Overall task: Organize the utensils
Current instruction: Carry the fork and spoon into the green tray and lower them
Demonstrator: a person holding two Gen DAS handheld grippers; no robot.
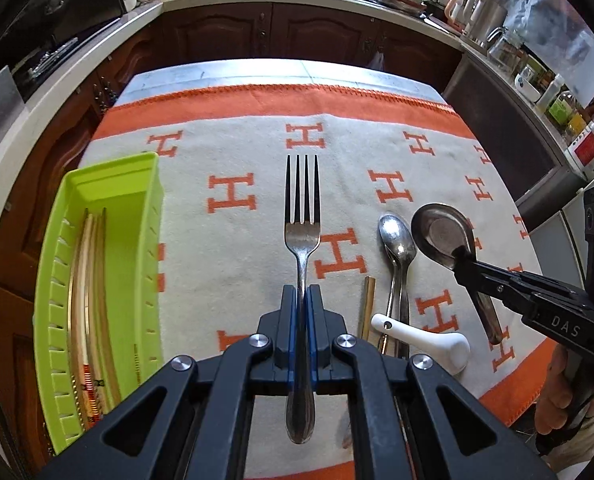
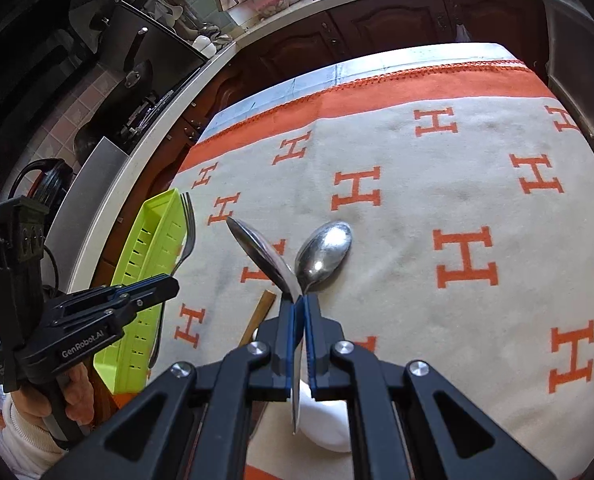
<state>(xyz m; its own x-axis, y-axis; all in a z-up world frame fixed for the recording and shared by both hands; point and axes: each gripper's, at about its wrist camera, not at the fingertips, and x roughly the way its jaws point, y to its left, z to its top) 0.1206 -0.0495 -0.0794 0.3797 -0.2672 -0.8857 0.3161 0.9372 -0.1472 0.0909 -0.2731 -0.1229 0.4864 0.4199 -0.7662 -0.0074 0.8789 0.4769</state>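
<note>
The left gripper [image 1: 304, 292] pinches a fork [image 1: 301, 216] right of the green tray [image 1: 145, 208]; farther right, the right gripper [image 2: 299, 302] clamps a soup spoon [image 2: 261, 254].

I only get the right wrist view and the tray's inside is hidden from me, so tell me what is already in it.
Observer: The green tray holds several long chopsticks, lying lengthwise.
Operator: Report how the left tongs hold their piece.
Observer: They are shut on the fork at its neck, with the tines pointing away and the handle end sticking out behind.
Operator: Name the white thing beneath the right tongs.
Observer: A white ceramic spoon. It crosses the handle of the small metal spoon, beside the round-bowled spoon you hold.
</note>
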